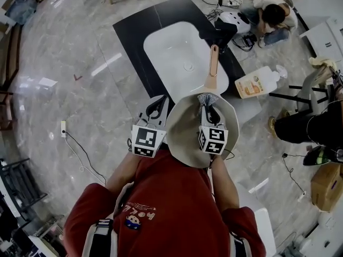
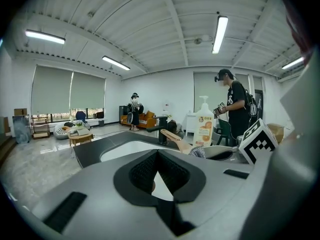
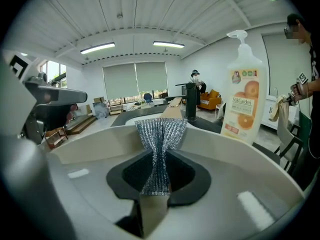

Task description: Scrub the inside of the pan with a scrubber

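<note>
A cream pan with a wooden handle is close in front of me, its handle pointing out over the white sink. My right gripper is inside the pan, shut on a silver mesh scrubber. In the right gripper view the scrubber fans out above the jaws, with the pan wall all round. My left gripper is just left of the pan rim. Its jaws meet at the tips, and I see nothing between them. From there the pan lies to the right.
An orange-labelled soap bottle stands on the counter to the right of the sink. A black faucet is at the sink's far side. One person crouches on the floor; another stands at the right. Cables trail across the floor.
</note>
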A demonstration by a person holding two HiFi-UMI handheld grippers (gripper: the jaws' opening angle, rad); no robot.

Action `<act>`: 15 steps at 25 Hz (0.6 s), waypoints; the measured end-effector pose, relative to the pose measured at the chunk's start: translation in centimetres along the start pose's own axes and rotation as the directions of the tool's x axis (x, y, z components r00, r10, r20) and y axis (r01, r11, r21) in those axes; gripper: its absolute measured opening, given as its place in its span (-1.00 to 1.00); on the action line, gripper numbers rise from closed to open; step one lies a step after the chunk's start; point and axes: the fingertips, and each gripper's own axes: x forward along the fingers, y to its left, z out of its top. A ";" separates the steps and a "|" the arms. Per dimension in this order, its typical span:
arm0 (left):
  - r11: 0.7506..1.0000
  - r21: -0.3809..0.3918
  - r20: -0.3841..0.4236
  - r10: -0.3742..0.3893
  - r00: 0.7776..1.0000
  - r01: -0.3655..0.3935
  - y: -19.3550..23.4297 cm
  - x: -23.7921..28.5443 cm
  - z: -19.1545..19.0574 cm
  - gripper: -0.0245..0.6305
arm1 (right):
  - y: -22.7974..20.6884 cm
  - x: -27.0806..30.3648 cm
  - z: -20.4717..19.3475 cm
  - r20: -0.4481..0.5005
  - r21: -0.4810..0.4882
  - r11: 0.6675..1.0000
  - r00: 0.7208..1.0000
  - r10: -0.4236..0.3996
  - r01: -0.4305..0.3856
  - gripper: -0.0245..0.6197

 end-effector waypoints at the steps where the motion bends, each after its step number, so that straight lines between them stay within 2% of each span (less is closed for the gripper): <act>1: 1.000 -0.004 0.001 -0.001 1.000 0.001 -0.1 0.0 -0.1 -0.91 | 0.1 0.0 0.0 0.000 0.000 1.000 1.000 0.011 -0.011 -0.63; 9: 1.000 -0.026 -0.031 -0.001 1.000 0.000 0.1 -0.6 -1.9 -0.91 | 4.3 0.2 0.5 -0.004 -0.039 0.989 0.989 0.146 -0.146 -0.63; 15: 0.999 -0.035 -0.068 0.004 0.998 -0.007 0.2 -1.3 -3.6 -0.91 | 7.6 0.1 0.0 -0.028 -0.096 0.958 0.963 0.268 -0.269 -0.63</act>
